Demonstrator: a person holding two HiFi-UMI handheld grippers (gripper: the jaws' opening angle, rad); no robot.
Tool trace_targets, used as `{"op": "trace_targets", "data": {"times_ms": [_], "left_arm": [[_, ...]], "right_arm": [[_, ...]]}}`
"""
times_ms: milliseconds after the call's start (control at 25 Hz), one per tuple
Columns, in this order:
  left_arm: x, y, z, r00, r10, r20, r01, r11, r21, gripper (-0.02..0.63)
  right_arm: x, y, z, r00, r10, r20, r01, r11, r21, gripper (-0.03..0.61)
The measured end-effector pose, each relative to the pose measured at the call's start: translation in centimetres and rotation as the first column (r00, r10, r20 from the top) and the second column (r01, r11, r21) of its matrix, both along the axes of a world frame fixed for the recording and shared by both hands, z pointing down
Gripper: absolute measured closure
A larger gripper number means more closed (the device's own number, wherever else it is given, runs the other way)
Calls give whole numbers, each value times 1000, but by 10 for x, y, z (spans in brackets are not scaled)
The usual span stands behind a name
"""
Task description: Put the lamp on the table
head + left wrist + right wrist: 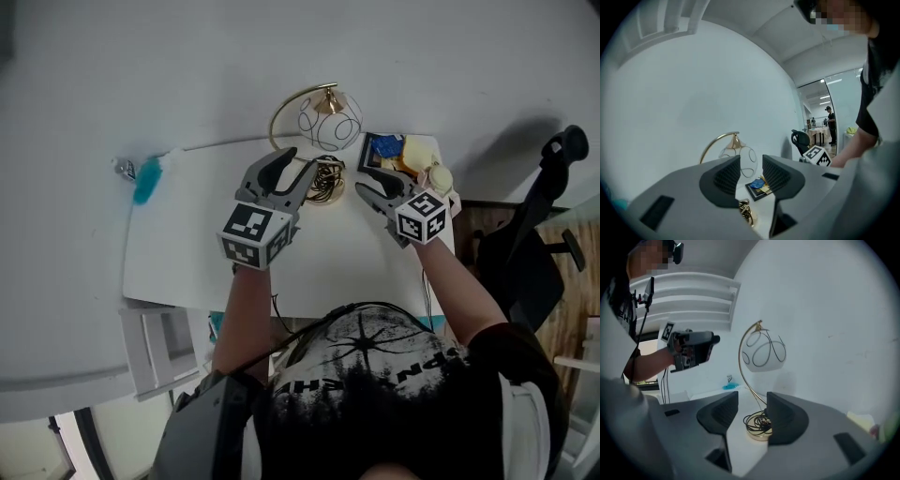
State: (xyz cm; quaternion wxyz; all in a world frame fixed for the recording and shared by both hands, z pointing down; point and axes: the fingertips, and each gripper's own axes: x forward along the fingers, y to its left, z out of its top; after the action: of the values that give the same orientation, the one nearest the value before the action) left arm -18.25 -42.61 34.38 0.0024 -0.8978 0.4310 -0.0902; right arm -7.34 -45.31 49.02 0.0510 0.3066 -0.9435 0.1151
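Observation:
The lamp stands upright at the back of the white table. It has a gold arc stem, a white globe shade with black loops, and a round base with its black cord coiled on it. My left gripper hovers just left of the base, open and empty. My right gripper hovers just right of it, also open and empty. In the left gripper view the shade shows beyond the jaws. In the right gripper view the base lies beyond the open jaws, under the shade.
A framed picture and some pale yellow items sit at the table's back right corner. A teal brush lies at its back left corner. A black office chair stands to the right. The wall runs close behind the lamp.

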Motion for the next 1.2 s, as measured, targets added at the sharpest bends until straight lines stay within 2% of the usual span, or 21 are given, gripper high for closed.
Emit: {"op": "trace_targets", "data": {"times_ms": [120,360,680,960,1200], "left_arm": [[10,25,20,1000,-3,-26,2,999,-44,510],[43,72,44,996,28,-80,-33,997,-66,574],[93,133,71,990,58,-127,-71,993,-99,597],[124,167,82,990,65,-125,-79,991,-110,598],[141,187,90,990,54,-126,-70,990,-124,598]], "right_arm": [[15,28,-26,1000,-18,12,18,999,43,440],[52,79,-50,1000,-26,-16,27,995,91,544],[100,139,-59,999,-10,-39,14,994,111,558],[134,176,-47,997,0,-75,8,994,105,558],[153,198,-43,998,2,-70,5,994,108,558]]}}
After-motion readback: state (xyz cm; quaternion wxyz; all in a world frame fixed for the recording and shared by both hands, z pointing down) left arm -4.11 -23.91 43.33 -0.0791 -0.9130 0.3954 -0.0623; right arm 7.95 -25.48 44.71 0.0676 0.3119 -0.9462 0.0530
